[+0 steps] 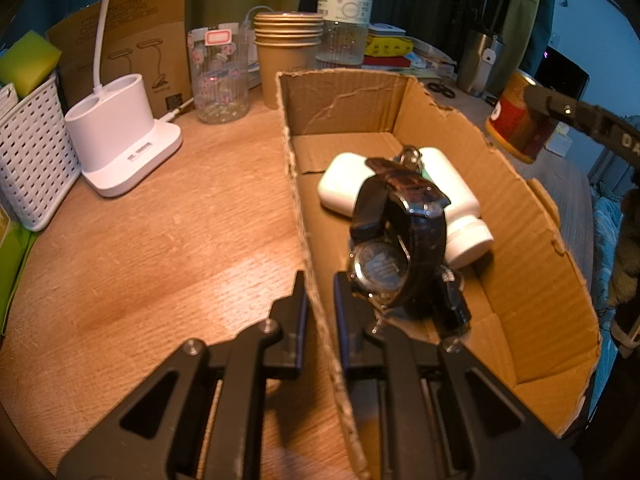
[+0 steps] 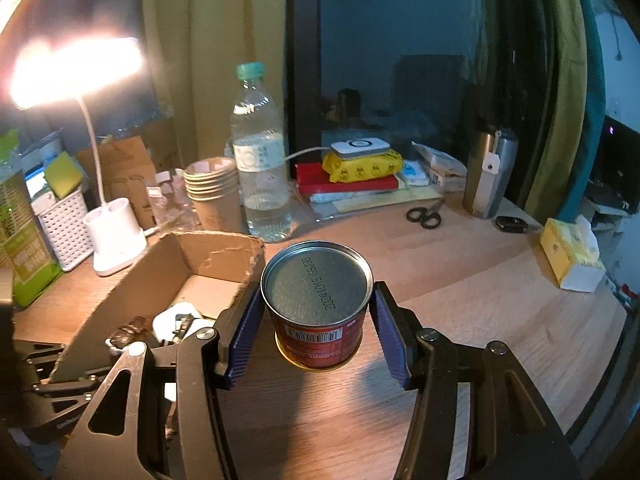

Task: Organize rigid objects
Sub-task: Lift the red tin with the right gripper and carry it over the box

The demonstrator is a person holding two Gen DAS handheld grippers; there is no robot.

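Your left gripper point(image 1: 320, 312) sits nearest the lens, its jaws pinched onto the left wall of the cardboard box point(image 1: 532, 264), one finger outside over the wooden desk point(image 1: 168, 248) and one inside. Left of it on the desk you have a white perforated basket point(image 1: 32, 160), then a white lamp base point(image 1: 124, 140), a patterned glass point(image 1: 220, 76) and a stack of paper cups point(image 1: 286, 52) behind the box. Inside the box a dark-strapped wristwatch point(image 1: 404, 240) stands just ahead of the inner finger, leaning against two white containers point(image 1: 448, 196); whether the finger touches the watch cannot be told. Further right, your right gripper point(image 2: 316, 332) has its jaws clamped on the sides of a red-labelled tin can point(image 2: 318, 308), which hangs clear of the desk, upside down with its stamped metal end toward the lens, just right of the box's right wall. Beyond it lie scissors point(image 2: 425, 214) and a steel flask point(image 2: 489, 174).
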